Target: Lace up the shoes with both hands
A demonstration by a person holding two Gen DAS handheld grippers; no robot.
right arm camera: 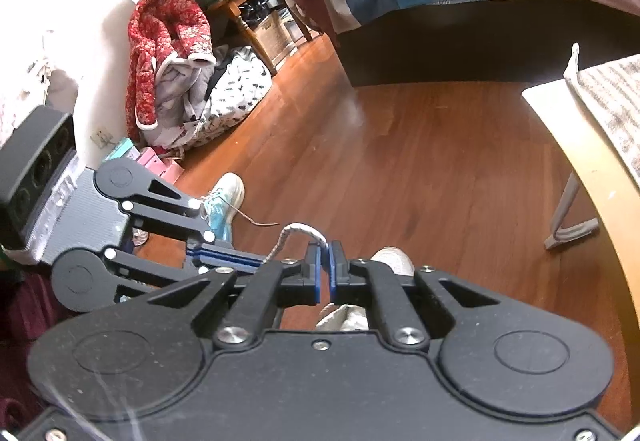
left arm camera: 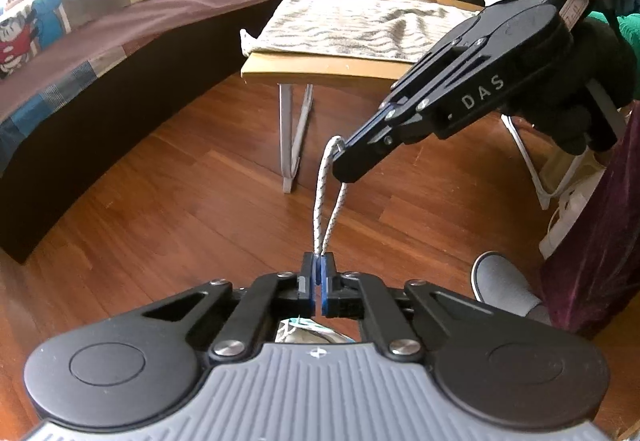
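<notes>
So the lace (left arm camera: 326, 197) is looped between both: left gripper (left arm camera: 319, 265) jaws pinch its two strands, right gripper (left arm camera: 344, 161) jaws clamp the loop's top.

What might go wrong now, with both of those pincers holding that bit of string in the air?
The lace loop is stretched between the left gripper and the right gripper. The right one pinches only the top of the bend, so a harder pull could probably slip it free. The shoe lies mostly hidden beneath both tools, so tugging may lift or twist it unseen.
</notes>
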